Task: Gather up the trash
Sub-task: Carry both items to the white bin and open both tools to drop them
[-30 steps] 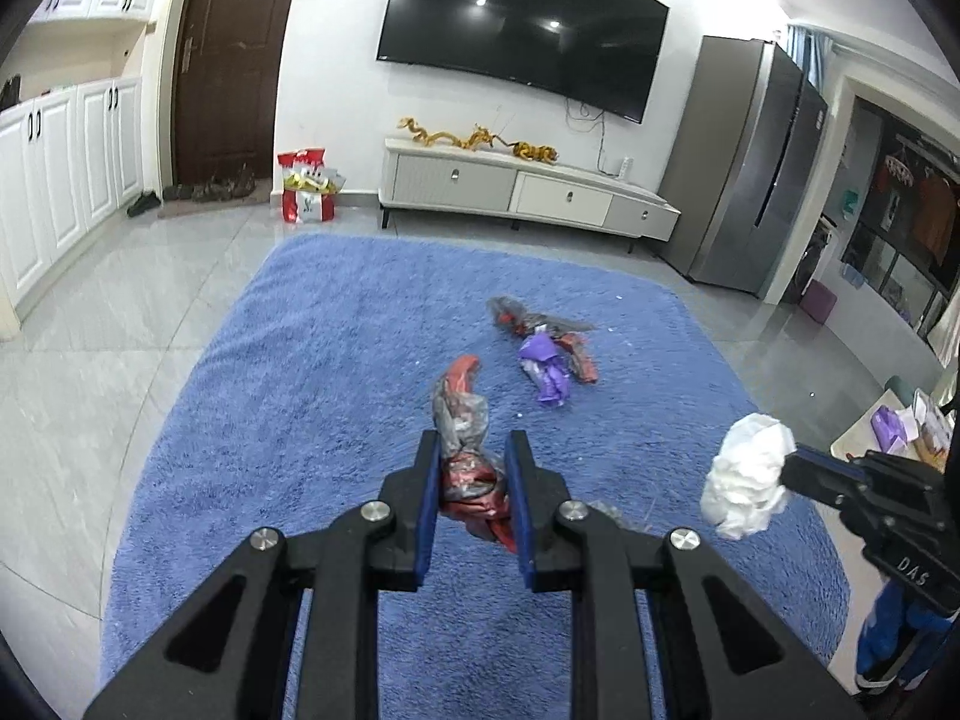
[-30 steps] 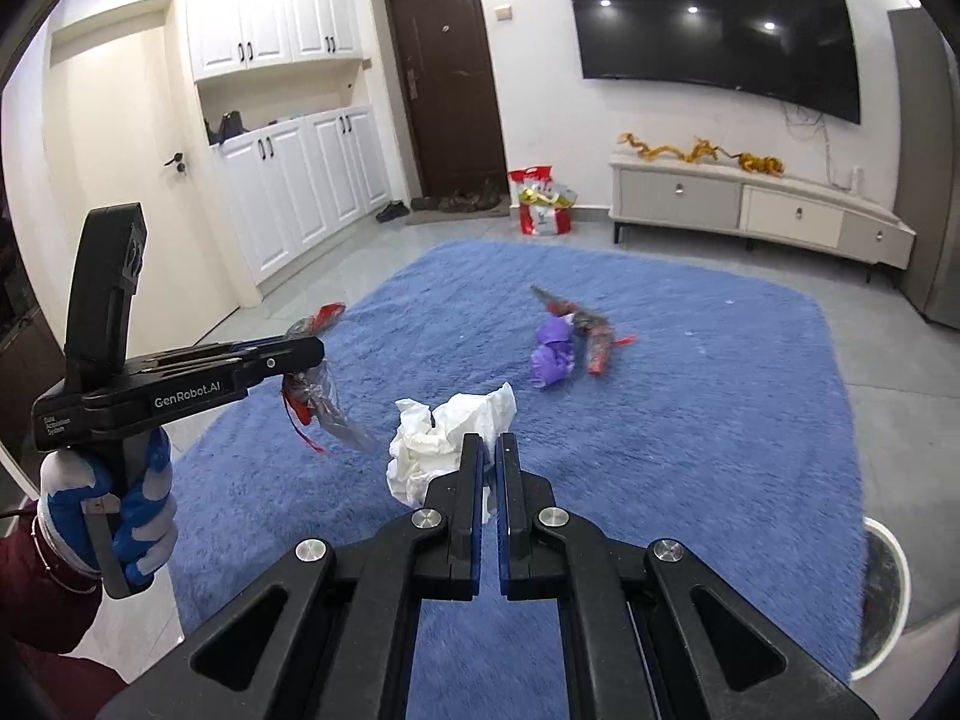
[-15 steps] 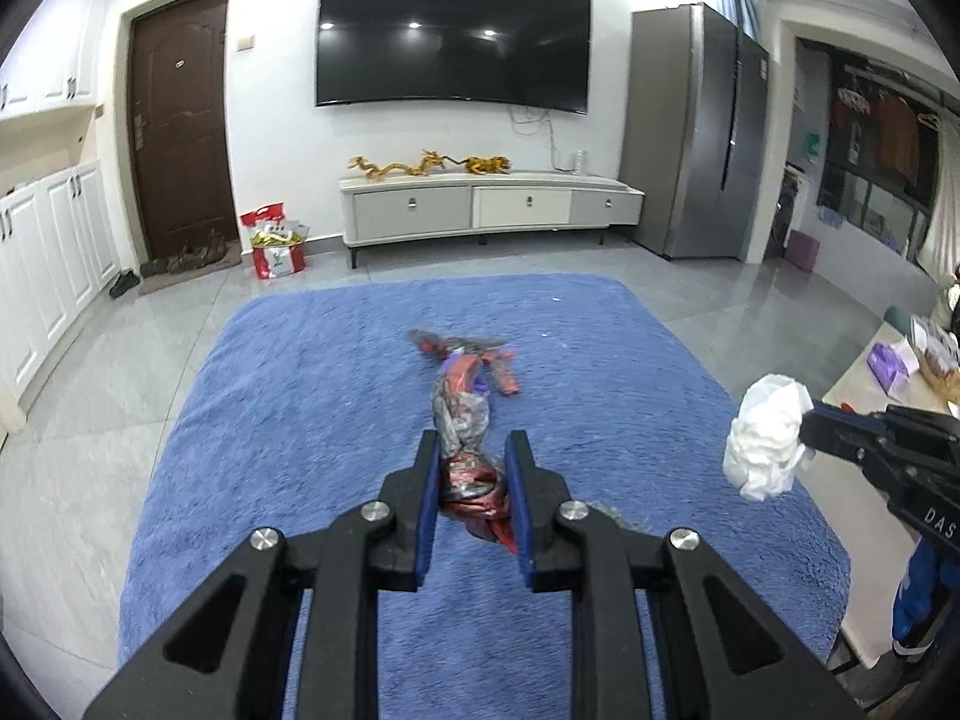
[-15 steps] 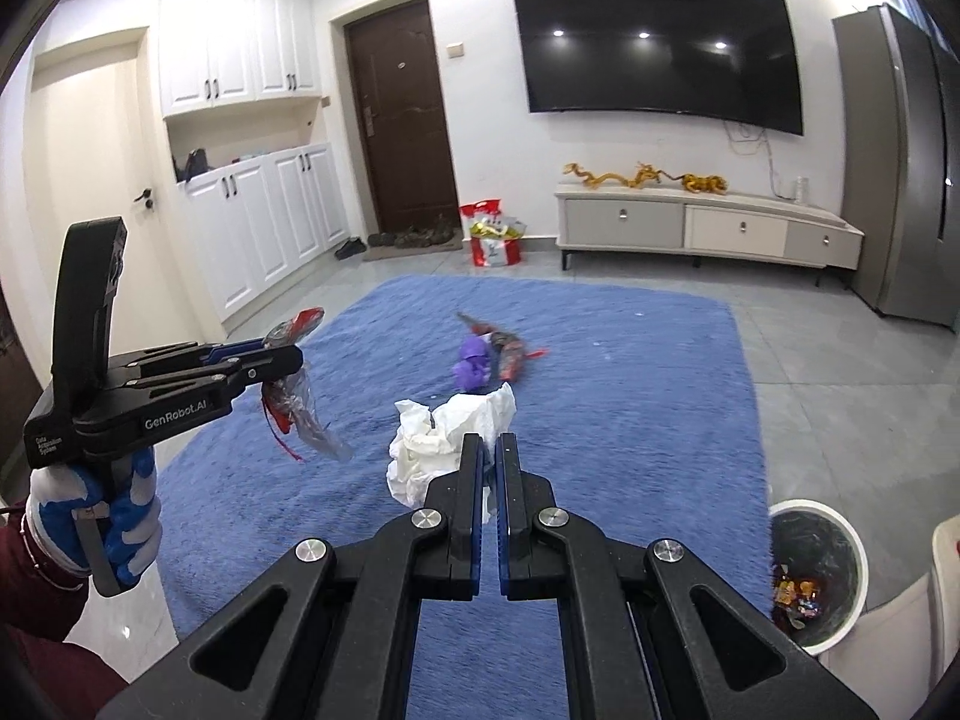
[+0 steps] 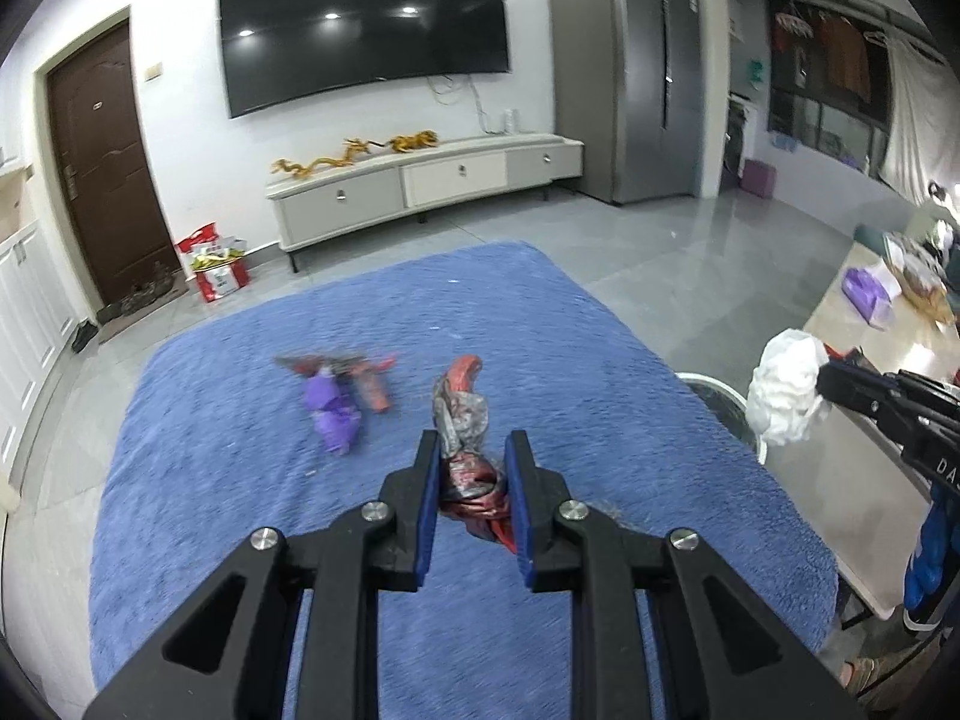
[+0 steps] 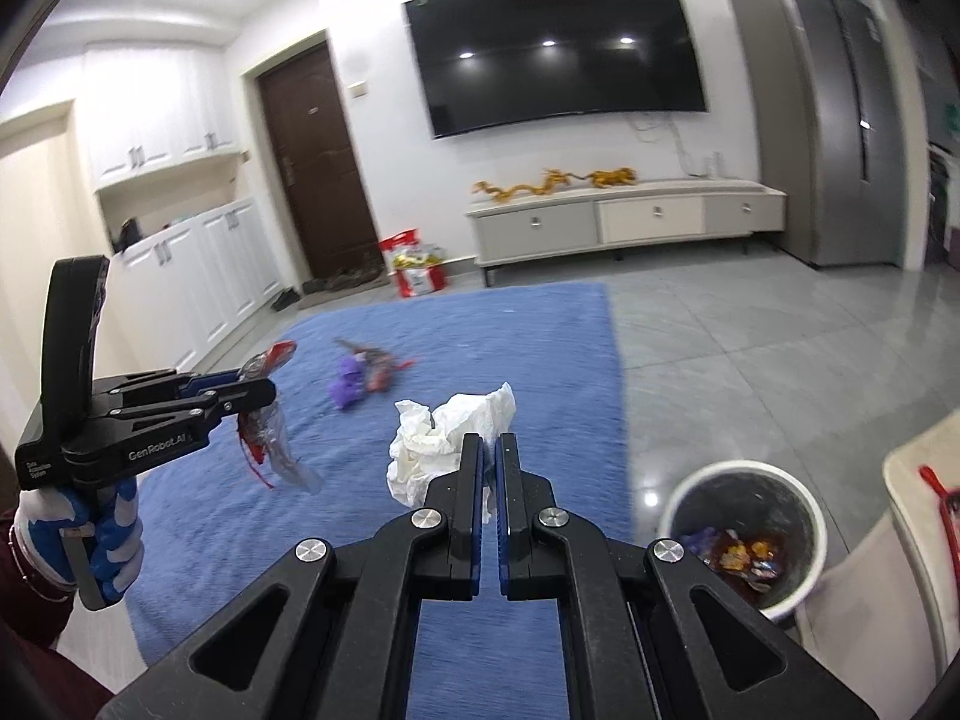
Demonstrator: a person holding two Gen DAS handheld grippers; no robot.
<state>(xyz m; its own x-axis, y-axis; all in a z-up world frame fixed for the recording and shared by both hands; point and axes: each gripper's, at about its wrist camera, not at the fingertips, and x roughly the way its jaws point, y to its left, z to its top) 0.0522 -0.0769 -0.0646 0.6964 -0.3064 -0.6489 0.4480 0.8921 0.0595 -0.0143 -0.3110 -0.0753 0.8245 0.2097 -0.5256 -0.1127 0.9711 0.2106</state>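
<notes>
My left gripper point(image 5: 471, 447) is shut on a crumpled red and silver wrapper point(image 5: 461, 414), held in the air above the blue rug point(image 5: 240, 480). In the right wrist view that left gripper point(image 6: 264, 387) shows at the left with the wrapper point(image 6: 270, 444) dangling from it. My right gripper point(image 6: 489, 441) is shut on a crumpled white tissue point(image 6: 444, 438); in the left wrist view the tissue point(image 5: 786, 384) hangs at the right edge. A white trash bin point(image 6: 744, 531) with wrappers inside stands at lower right. A purple wrapper point(image 5: 333, 414) and a red one point(image 5: 372, 387) lie on the rug.
A TV cabinet point(image 5: 420, 180) stands against the far wall under a large TV point(image 5: 366, 24). A grey fridge point(image 5: 636, 78) is at the right, a brown door point(image 5: 102, 168) at the left. A low table point(image 5: 888, 360) with items borders the rug's right side.
Both grippers have swung sideways to the right with their loads still held. The trash bin has come into the right wrist view, and the rug litter has slid left in both views.
</notes>
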